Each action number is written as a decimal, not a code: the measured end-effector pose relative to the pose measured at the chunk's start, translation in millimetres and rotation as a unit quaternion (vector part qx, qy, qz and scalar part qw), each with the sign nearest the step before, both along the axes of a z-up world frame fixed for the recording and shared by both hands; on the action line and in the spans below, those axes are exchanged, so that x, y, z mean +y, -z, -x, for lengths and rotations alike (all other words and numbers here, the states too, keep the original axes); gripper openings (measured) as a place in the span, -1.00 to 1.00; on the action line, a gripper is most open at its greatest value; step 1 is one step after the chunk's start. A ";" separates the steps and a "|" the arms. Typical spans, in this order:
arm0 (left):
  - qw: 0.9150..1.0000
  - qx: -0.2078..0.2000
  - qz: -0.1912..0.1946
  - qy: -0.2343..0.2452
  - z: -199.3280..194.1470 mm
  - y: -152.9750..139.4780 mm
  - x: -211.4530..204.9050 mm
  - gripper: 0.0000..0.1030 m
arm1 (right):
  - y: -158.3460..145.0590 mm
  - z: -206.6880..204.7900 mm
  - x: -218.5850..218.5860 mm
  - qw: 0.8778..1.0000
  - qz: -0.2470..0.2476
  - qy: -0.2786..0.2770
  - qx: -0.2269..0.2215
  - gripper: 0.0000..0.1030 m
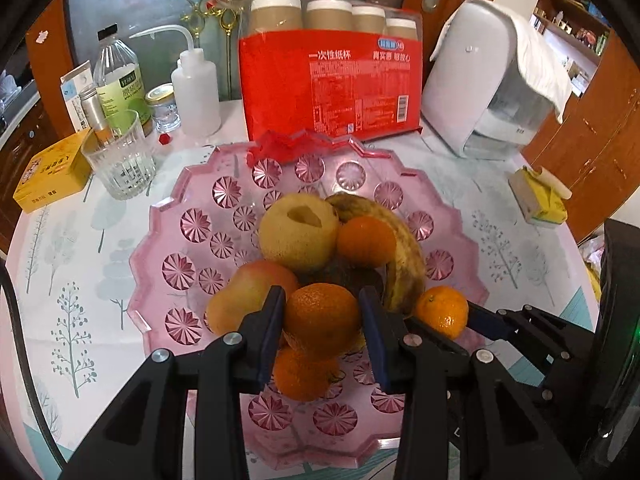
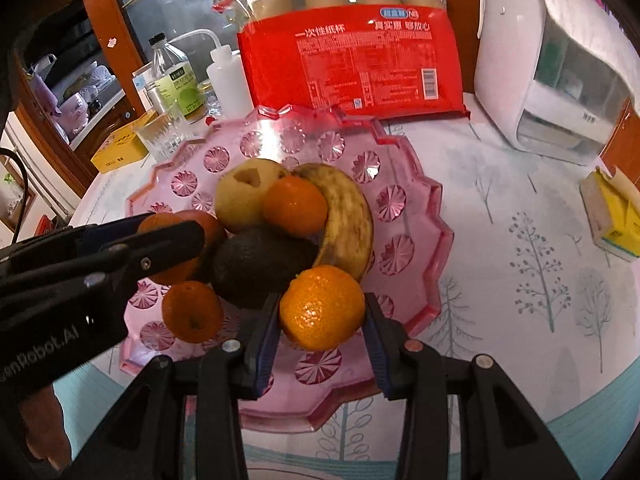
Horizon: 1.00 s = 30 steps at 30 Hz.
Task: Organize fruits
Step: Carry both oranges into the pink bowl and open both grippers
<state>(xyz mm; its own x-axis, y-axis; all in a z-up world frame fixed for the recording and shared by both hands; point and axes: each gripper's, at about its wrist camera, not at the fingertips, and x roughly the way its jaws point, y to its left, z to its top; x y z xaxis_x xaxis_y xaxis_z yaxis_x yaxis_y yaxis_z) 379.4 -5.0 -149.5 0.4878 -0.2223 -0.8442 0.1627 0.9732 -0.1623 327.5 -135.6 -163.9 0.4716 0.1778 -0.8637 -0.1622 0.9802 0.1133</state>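
Note:
A pink cut-glass fruit tray (image 1: 188, 224) (image 2: 404, 216) holds a yellow pear (image 1: 298, 232), a spotted banana (image 1: 400, 256), a red-yellow apple (image 1: 248, 292), a dark avocado (image 2: 256, 264) and several tangerines. My left gripper (image 1: 322, 320) is shut on a tangerine (image 1: 322, 316) above the tray's near side; another tangerine (image 1: 304, 376) lies under it. My right gripper (image 2: 322, 312) is shut on a tangerine (image 2: 322, 308) just in front of the avocado and banana. The left gripper also shows in the right wrist view (image 2: 168, 240).
Behind the tray stand a red pack of paper cups (image 1: 332, 84), a white appliance (image 1: 480, 80), a glass tumbler (image 1: 120, 160), bottles (image 1: 120, 84) and a yellow box (image 1: 52, 176). A small yellow carton (image 1: 540, 196) lies to the right on the tree-patterned tablecloth.

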 end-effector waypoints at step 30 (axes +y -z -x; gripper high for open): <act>0.999 -0.012 -0.037 -0.039 43.3 -31.2 19.0 0.59 | -25.3 33.4 6.8 0.999 -0.021 -0.004 -0.025 -0.03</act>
